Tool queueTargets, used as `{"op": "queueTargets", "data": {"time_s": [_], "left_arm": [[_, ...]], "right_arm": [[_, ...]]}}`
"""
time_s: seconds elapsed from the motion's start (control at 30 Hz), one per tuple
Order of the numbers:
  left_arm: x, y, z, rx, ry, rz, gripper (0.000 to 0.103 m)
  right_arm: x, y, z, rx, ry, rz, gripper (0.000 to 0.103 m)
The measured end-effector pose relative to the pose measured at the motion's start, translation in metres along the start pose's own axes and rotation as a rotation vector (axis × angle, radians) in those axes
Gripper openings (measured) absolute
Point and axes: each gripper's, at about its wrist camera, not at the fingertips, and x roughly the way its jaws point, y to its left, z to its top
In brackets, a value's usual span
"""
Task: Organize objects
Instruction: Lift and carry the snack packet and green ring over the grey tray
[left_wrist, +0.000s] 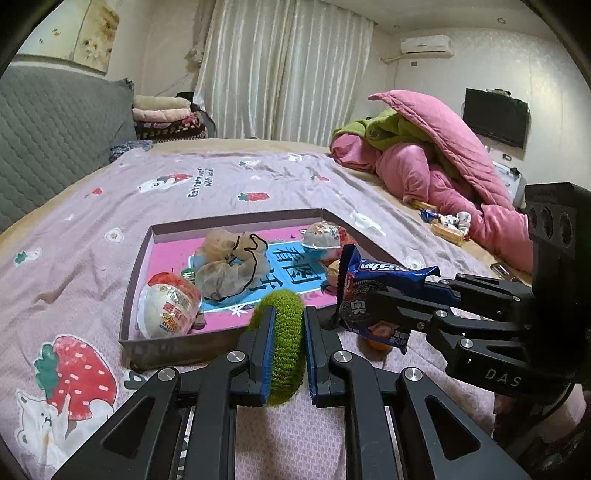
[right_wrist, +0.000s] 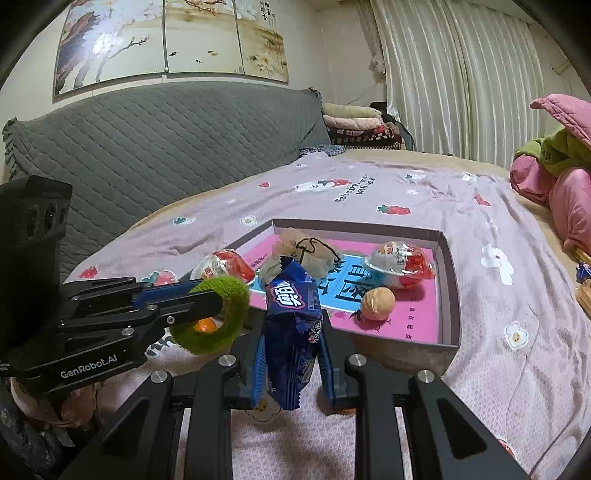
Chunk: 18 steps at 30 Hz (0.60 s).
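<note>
The left claw (left_wrist: 288, 347) is clenched on a fuzzy green ring (left_wrist: 282, 343), held upright at the lower centre of its own view, just in front of the shallow box (left_wrist: 236, 338) on the bed (left_wrist: 221, 177). The right claw (right_wrist: 291, 365) is grasping a blue cookie packet (right_wrist: 291, 332) at the lower centre of its view (the packet stands on end). Inside the box lie two wrapped toy eggs (right_wrist: 400, 266), a crumpled beige pouch (left_wrist: 231, 264) and a walnut (right_wrist: 377, 301).
</note>
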Motion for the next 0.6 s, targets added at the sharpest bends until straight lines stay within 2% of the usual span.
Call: {"op": "queueTargets", "data": {"time_s": [0.23, 0.6], "left_arm": [[-0.001, -0.001, 0.007, -0.003, -0.018, -0.003, 0.014], [0.002, 0.005, 0.038, 0.022, -0.072, 0.013, 0.014]], "right_arm": [[-0.002, -0.007, 0.006, 0.031, -0.029, -0.007, 0.025], [-0.007, -0.018, 0.023, 0.048, -0.104, -0.028, 0.025]]}}
